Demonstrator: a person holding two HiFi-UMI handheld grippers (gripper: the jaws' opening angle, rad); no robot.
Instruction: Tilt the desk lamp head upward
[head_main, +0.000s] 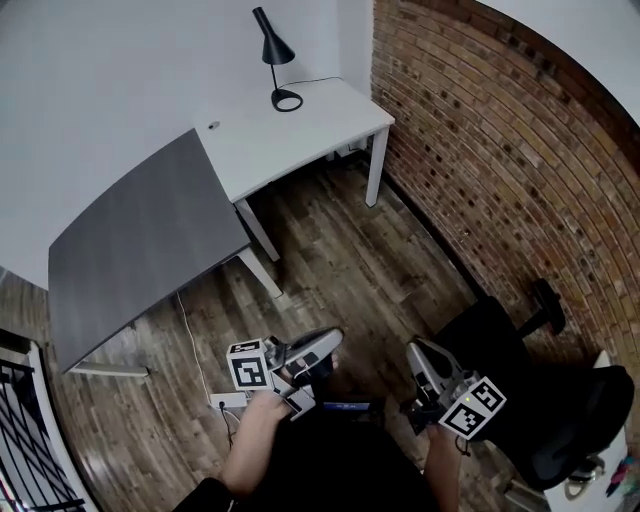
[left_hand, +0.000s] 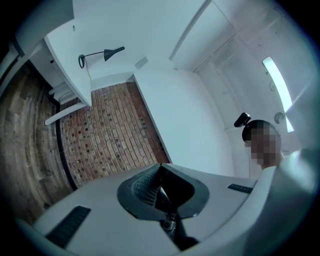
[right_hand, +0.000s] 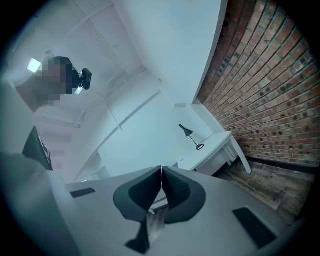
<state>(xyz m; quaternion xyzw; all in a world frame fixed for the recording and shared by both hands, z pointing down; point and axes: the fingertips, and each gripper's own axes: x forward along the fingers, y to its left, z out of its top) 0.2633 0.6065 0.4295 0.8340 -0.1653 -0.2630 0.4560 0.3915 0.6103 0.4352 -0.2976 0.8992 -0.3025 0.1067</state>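
Note:
A black desk lamp (head_main: 275, 55) with a cone head and ring base stands at the back of the white desk (head_main: 310, 135), far across the room. Its head points down. The lamp also shows small in the left gripper view (left_hand: 102, 54) and in the right gripper view (right_hand: 191, 136). Both grippers are held low, close to the person's body and far from the lamp. My left gripper (head_main: 328, 342) is shut with nothing between its pads (left_hand: 145, 187). My right gripper (head_main: 416, 351) is shut too, its pads (right_hand: 175, 192) meeting with nothing held.
A dark grey desk (head_main: 140, 240) adjoins the white one on the left. A brick wall (head_main: 500, 150) runs along the right. A black office chair (head_main: 540, 400) stands by my right gripper. A white power strip (head_main: 228, 401) and cable lie on the wooden floor.

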